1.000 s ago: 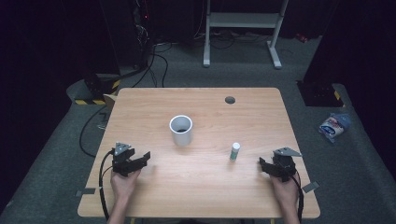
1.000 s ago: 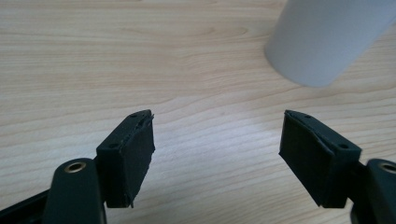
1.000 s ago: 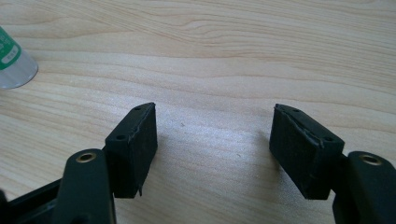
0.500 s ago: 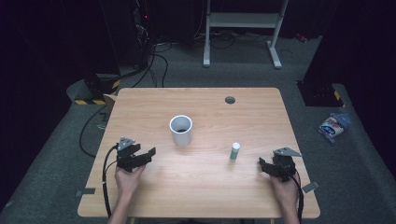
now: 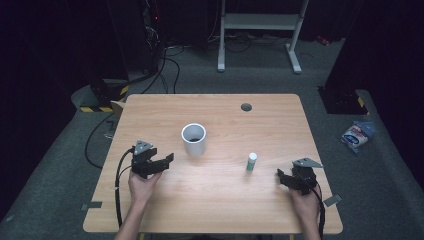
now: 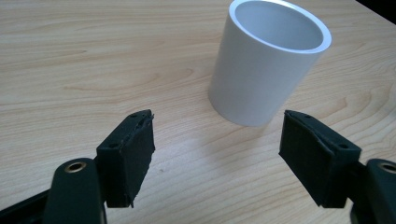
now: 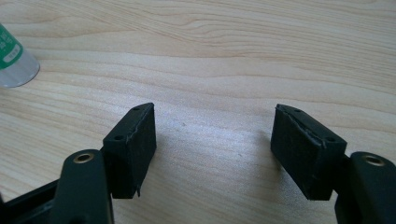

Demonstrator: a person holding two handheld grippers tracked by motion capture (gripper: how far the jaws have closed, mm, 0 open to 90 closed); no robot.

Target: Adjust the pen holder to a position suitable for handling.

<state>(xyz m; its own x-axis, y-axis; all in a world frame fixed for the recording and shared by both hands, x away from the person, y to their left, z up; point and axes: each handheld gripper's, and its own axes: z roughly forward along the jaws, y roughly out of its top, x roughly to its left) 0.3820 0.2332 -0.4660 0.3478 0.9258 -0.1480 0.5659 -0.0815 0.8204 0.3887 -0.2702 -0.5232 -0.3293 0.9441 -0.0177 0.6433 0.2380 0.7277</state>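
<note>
The small bottle (image 5: 251,162) stands upright on the tabletop (image 5: 220,210), its long axis vertical, white cap on top and a green label around its body. In the right gripper view the bottle (image 7: 14,60) is cut off at the upper left edge; white marks show on the green label, but too little of it is in view to read. No other writing can be made out on anything on the tabletop.

The white cup (image 5: 193,139) stands upright with its mouth up, near the middle of the tabletop and to the left of the bottle. Its inside looks dark from the high view; in the left gripper view the cup (image 6: 266,60) shows a pale inner wall, and its bottom is hidden.

The left gripper (image 5: 159,164) is held just left of the cup, its fingers (image 6: 128,154) spread wide and holding nothing. The right gripper (image 5: 286,178) sits near the right edge, to the right of the bottle and apart from it, its fingers (image 7: 133,149) also spread wide over bare wood.

A packet (image 5: 357,136) lies on the floor right of the table; its print is too small to read.
</note>
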